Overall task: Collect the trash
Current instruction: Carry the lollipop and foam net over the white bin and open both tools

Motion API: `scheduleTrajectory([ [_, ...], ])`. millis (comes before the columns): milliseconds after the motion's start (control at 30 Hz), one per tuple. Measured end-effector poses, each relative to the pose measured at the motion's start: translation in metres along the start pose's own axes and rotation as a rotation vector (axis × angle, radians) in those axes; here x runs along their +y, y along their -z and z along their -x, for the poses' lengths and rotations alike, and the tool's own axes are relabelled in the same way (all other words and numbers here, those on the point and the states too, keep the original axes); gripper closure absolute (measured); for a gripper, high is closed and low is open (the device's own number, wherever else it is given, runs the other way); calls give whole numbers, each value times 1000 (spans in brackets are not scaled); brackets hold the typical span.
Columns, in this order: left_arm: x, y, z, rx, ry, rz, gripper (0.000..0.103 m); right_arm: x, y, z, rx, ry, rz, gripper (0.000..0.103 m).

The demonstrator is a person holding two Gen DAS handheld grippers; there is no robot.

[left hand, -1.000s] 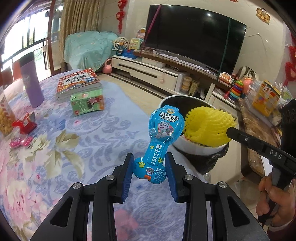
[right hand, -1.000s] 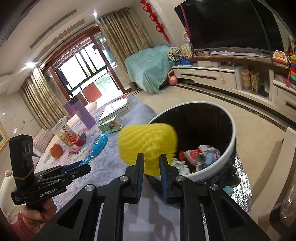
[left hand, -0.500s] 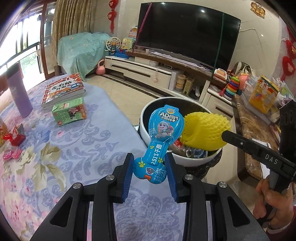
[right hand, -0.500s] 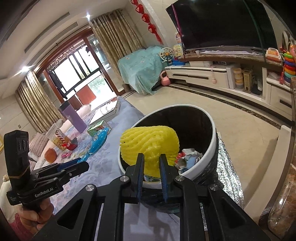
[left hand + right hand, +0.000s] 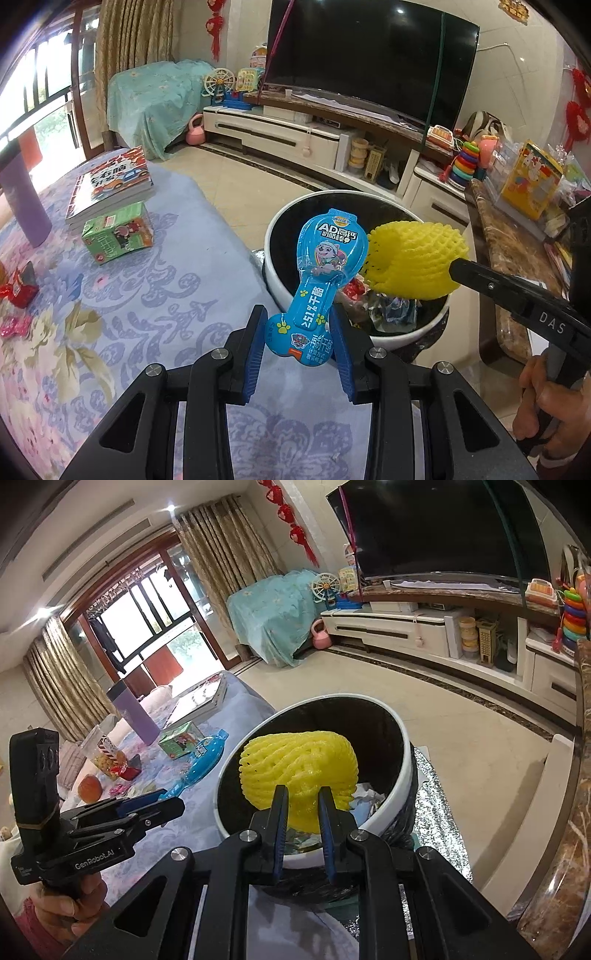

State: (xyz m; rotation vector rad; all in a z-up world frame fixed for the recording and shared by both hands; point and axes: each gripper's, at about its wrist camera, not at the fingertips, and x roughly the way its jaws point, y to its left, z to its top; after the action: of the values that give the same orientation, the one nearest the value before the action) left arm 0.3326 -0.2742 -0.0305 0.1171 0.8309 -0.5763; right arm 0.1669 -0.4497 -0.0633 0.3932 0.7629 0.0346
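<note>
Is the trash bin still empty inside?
No: in the right wrist view, crumpled wrappers lie at the bottom of the trash bin, below the yellow foam net.

The left wrist view looks forward along its own fingers, from over the floral tablecloth (image 5: 122,295), toward the trash bin (image 5: 280,284) and the television (image 5: 369,55) far behind. The right wrist view looks from close above the bin's rim (image 5: 404,753), facing the window (image 5: 155,616). Both views share the bin, the table and the television.
</note>
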Motion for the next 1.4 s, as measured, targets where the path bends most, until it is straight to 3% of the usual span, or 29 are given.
scheduleTrajectory([
  [600, -12, -22, -37, 22, 12, -51, 69, -11, -11, -13, 17, 29, 11, 87],
  [1133, -11, -29, -56, 40, 54, -27, 68, -21, -17, -23, 45, 47, 11, 83],
  [1200, -10, -29, -55, 41, 60, -17, 61, -24, -18, -23, 47, 48, 5, 80],
  [1233, -8, -30, -55, 37, 58, -9, 49, -25, -18, -24, 50, 49, -2, 73],
  [1267, -7, -29, -52, 26, 53, -1, 44, -27, -18, -23, 50, 42, -16, 56],
  [1333, -3, -26, -46, 6, 55, 10, 44, -28, -18, -21, 42, 34, -29, 36],
  [1400, 2, -20, -40, 0, 53, 25, 43, -27, -18, -16, 21, 28, -35, 35],
])
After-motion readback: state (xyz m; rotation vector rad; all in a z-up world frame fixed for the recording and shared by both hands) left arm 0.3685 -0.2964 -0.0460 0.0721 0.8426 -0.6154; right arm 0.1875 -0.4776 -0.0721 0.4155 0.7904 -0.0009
